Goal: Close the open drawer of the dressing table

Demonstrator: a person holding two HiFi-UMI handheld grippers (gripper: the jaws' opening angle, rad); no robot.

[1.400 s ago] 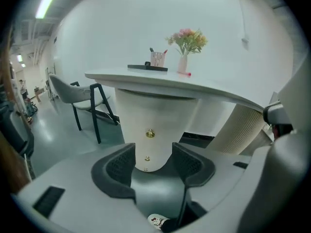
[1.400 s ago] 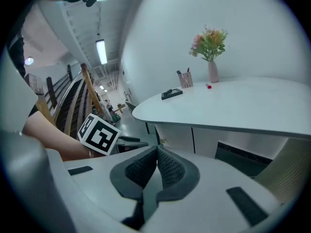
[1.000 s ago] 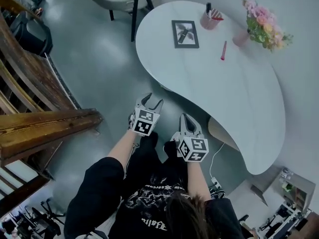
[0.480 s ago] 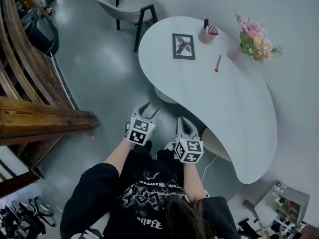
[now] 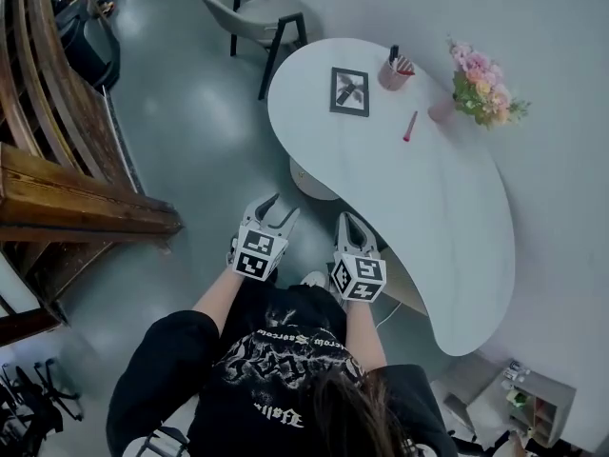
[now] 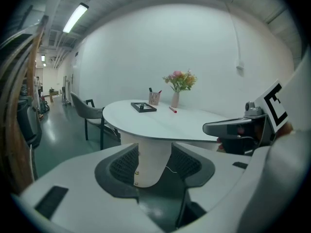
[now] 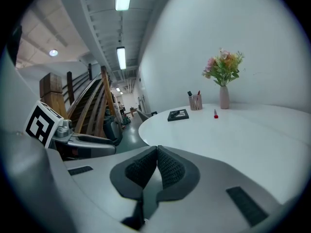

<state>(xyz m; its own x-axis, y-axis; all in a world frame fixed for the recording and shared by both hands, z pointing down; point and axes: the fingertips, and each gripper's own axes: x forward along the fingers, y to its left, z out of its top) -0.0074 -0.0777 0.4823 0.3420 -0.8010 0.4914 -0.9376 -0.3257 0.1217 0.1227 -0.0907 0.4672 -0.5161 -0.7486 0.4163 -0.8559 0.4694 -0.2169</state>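
Note:
The white kidney-shaped dressing table [image 5: 419, 188] stands in front of me on a round white pedestal [image 5: 309, 179]. A beige panel [image 5: 404, 288] shows under the table's near edge, just right of my right gripper; I cannot tell whether it is the drawer. My left gripper [image 5: 279, 208] is open and empty, held over the floor short of the pedestal [image 6: 153, 154]. My right gripper [image 5: 344, 221] is shut on nothing, with its pads [image 7: 156, 154] pressed together, close to the table's near edge [image 7: 194, 140]. Both grippers are apart from the table.
On the tabletop lie a dark picture frame [image 5: 349, 91], a pen cup [image 5: 393, 71], a red pen [image 5: 409, 127] and a vase of pink flowers [image 5: 476, 89]. A grey chair [image 5: 257, 8] stands at the far end. A wooden staircase [image 5: 76, 198] rises at the left.
The view has shifted, and the table now sits closer and more upright in it. Both grippers have stayed side by side; the left is still open and the right still shut.

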